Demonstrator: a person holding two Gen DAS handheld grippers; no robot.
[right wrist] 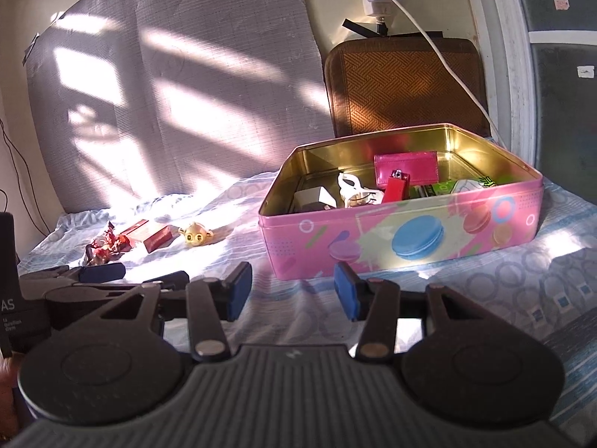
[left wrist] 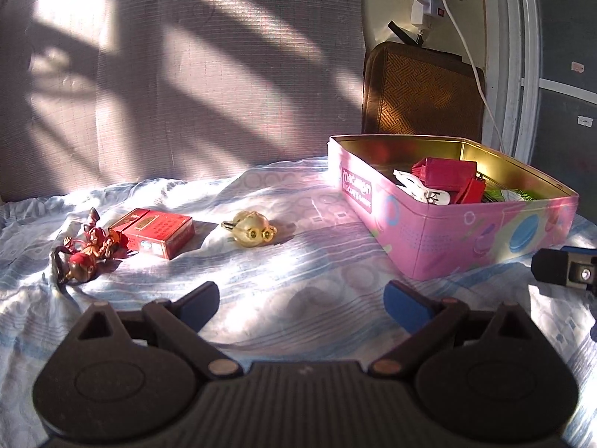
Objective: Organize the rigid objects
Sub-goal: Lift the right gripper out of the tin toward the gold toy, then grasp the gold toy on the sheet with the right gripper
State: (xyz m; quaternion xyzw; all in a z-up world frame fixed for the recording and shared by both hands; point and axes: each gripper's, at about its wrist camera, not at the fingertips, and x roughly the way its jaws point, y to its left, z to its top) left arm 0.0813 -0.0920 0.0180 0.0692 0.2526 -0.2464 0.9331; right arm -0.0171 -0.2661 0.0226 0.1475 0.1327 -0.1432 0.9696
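Note:
A pink tin box stands open on the bed sheet and holds a red case, a white piece and other small items. On the sheet to its left lie a golden round toy, a red carton and a red-brown figurine. My left gripper is open and empty, low over the sheet in front of the toy. My right gripper is open and empty, in front of the tin's near left corner.
A grey mat leans on the wall behind the bed. A brown woven cushion stands behind the tin, with a white cable and power strip above. A window frame is at the right.

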